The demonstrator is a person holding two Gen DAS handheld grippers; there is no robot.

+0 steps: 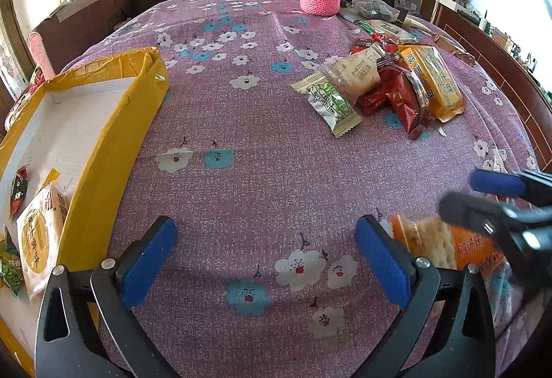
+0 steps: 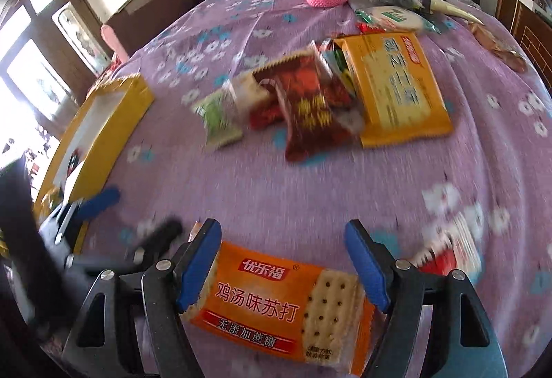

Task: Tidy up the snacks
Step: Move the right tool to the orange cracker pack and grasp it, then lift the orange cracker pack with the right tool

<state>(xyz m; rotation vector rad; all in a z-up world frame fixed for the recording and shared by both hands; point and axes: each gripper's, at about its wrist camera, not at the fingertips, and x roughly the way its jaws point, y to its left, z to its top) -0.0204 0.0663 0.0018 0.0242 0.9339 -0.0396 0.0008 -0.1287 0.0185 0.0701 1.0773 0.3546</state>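
Looking through the left wrist view, your left claw (image 1: 265,260) hangs spread wide over bare flowered cloth on the worktop (image 1: 248,122), with nothing between its blue pads. The yellow box (image 1: 114,136) sits at the left edge, already holding a few packets, and the loose snack pile (image 1: 379,91) lies well apart toward the far right. The orange cracker packet (image 1: 445,246) shows at the lower right, beside your right claw (image 1: 479,202). Keep the left claw clear of the box mouth so the way in stays free.

In the right wrist view, your right claw (image 2: 283,260) is clamped on the orange cracker packet (image 2: 279,305); both pads (image 2: 198,265) press on its two short ends. The packet's long axis runs across the view, from one pad to the other, its printed face up and the cracker picture toward the right. The view is smeared with motion, so slow down. Judging from this, carry it level toward the yellow box (image 2: 103,122) at the left, line up its long axis with the box's length, and lower it flat beside the packets inside before you let go.
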